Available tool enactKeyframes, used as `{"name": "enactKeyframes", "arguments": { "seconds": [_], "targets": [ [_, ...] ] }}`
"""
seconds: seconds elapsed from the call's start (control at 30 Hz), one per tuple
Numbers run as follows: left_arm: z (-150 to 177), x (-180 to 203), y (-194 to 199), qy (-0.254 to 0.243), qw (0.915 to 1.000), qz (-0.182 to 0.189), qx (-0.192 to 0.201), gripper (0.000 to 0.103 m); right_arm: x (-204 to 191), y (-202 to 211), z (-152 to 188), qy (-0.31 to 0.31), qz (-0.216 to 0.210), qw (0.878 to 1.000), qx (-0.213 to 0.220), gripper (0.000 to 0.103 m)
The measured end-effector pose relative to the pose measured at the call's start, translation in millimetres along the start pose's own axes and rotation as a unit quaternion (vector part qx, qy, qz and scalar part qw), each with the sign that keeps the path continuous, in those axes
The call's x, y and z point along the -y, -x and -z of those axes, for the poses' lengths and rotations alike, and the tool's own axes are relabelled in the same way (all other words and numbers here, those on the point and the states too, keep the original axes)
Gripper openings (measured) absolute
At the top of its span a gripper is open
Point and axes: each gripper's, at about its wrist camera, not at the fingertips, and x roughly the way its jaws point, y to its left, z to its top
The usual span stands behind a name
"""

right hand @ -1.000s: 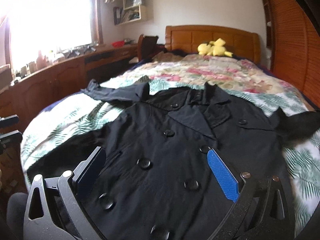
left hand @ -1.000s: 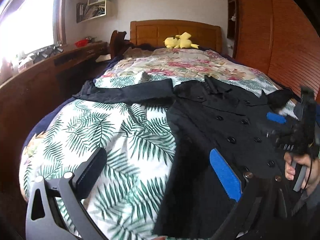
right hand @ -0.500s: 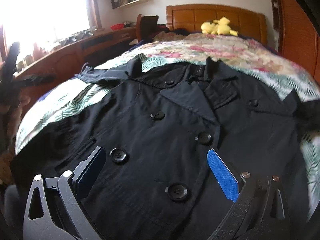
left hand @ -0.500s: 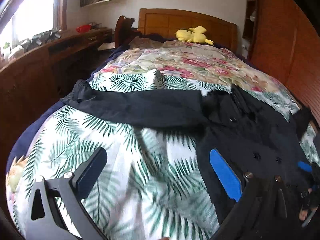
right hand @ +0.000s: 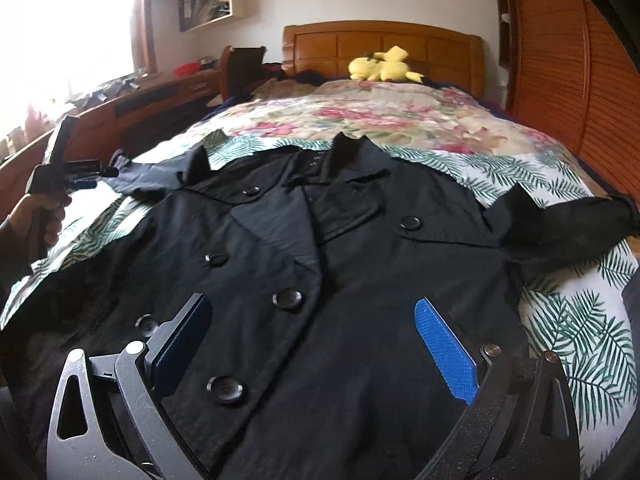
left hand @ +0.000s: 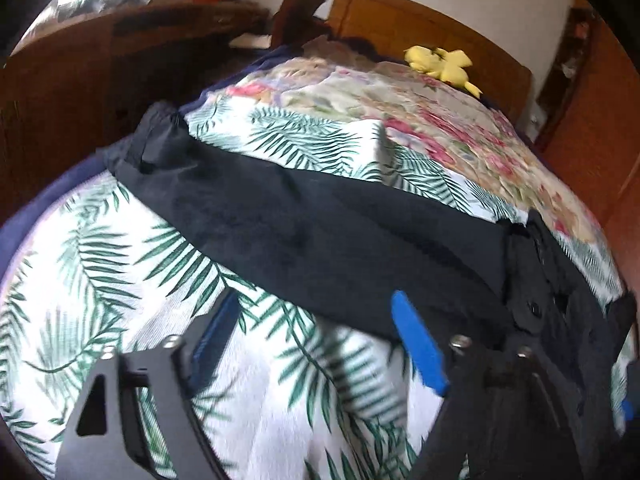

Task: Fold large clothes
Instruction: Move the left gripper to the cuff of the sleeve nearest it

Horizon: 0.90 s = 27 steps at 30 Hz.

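A black double-breasted coat [right hand: 320, 264] lies face up on the bed, collar toward the headboard, both sleeves spread out. Its left sleeve [left hand: 304, 224] stretches across the palm-print sheet in the left wrist view. My left gripper [left hand: 316, 344] is open and empty, just above the sheet short of that sleeve; it also shows in the right wrist view [right hand: 86, 170], held by a hand. My right gripper [right hand: 312, 332] is open and empty, hovering over the coat's buttoned front.
The bed has a palm-leaf sheet [left hand: 100, 288] and a floral quilt [right hand: 360, 116]. A yellow plush toy [right hand: 380, 66] lies by the wooden headboard [right hand: 384, 40]. A wooden counter [right hand: 152, 100] runs along the left; a slatted wardrobe [right hand: 560, 80] stands on the right.
My left gripper has swung left and forward over the sheet toward the coat's left sleeve. My right gripper has moved lower and closer over the coat's front. Both stay open.
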Motion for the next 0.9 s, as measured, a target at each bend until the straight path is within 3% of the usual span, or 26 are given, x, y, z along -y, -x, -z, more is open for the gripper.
{"name": "enactKeyframes", "arguments": {
  "seconds": [0.2, 0.37, 0.43, 0.47, 0.53, 0.6, 0.9],
  "targets": [
    [-1.4, -29.4, -28.5, 0.085, 0.9958, 0.005, -0.034, 0.071, -2.8, -5.1, 4.2, 0.006, 0.001, 1.0, -0.011, 0.103],
    [-4.3, -31.0, -38.6, 0.095, 0.9949, -0.001, -0.035, 0.069, -3.8, -1.9, 5.3, 0.006, -0.002, 1.0, -0.005, 0.103],
    [-8.8, -27.9, -45.0, 0.096, 0.9946, -0.01, -0.038, 0.046, -2.9, -2.8, 5.4, 0.003, -0.004, 1.0, -0.006, 0.103],
    [-10.5, -28.7, -47.4, 0.097, 0.9944, -0.012, -0.04, 0.04, -2.0, -3.3, 5.9, 0.001, -0.004, 1.0, -0.007, 0.103],
    [-13.9, -25.9, -54.1, 0.096, 0.9942, -0.003, -0.049, 0.012, -1.0, -3.8, 5.9, -0.002, -0.006, 1.0, -0.009, 0.103],
    [-15.5, -16.5, -58.3, 0.08, 0.9948, -0.001, -0.063, 0.001, -2.3, -2.3, 5.5, 0.0, -0.004, 1.0, -0.006, 0.103],
    [-25.8, 64.1, 16.6, -0.026, 0.9996, -0.005, -0.007, 0.0, -8.6, 28.0, 4.6, 0.013, -0.006, 1.0, 0.02, 0.103]
  ]
}}
